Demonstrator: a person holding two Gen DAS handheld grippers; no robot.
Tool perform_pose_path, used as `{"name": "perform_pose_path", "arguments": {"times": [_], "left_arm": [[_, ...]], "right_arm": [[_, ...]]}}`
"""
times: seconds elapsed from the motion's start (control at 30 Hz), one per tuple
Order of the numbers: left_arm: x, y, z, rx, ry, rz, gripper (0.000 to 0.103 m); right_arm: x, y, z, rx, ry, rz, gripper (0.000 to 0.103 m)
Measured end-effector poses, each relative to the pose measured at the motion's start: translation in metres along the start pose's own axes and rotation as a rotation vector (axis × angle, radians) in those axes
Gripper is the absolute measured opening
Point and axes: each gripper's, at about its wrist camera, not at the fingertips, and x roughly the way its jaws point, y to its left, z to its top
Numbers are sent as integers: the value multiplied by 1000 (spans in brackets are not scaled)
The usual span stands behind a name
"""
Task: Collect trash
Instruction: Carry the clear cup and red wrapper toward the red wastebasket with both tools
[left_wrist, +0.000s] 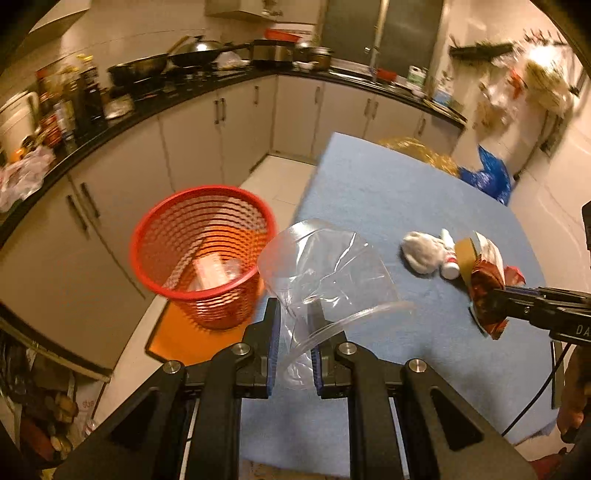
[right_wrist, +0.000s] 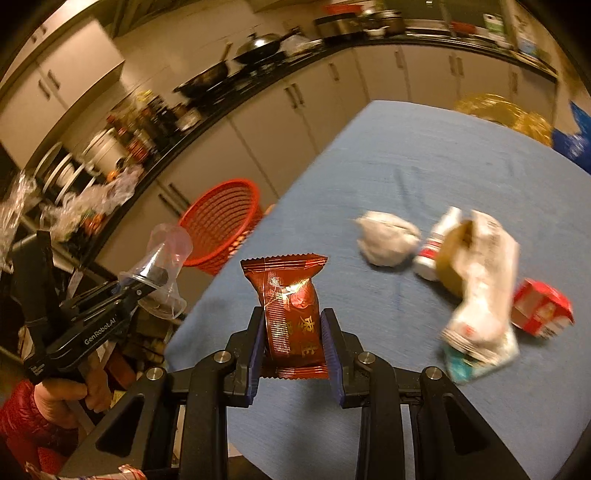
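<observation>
A red mesh wastebasket (left_wrist: 201, 254) is standing on the kitchen floor just beside the left edge of the table, with some pale scraps lying at its bottom. The left gripper (left_wrist: 293, 314) is pinching a crushed clear plastic cup (left_wrist: 325, 266), holding it over the table's left edge, close to the wastebasket's rim. The blue-covered table (left_wrist: 388, 192) is carrying the remaining litter: a crumpled grey-white paper wad (left_wrist: 421, 249), a small white bottle with a red label (left_wrist: 448, 258) touching it, a white crinkled wrapper (right_wrist: 484, 280) lying against a tan piece, and a small red-and-white carton (right_wrist: 541, 308) just beside the wrapper. The right gripper (right_wrist: 293, 321) is squeezing a dark red snack packet (right_wrist: 291, 306) upright between its blue-padded fingers (right_wrist: 256, 343), above the table's near edge.
</observation>
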Motion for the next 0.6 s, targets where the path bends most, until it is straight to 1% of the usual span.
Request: {"name": "perform_pose_path", "arguments": {"times": [0.27,0.6], "left_arm": [[-24,62,-8,-116,-33,75,14],[-48,126,-10,-219,-70,153,14]], "right_arm": [[38,53,20,-94,58,69,32],[66,107,51,-148,75,147,32]]}}
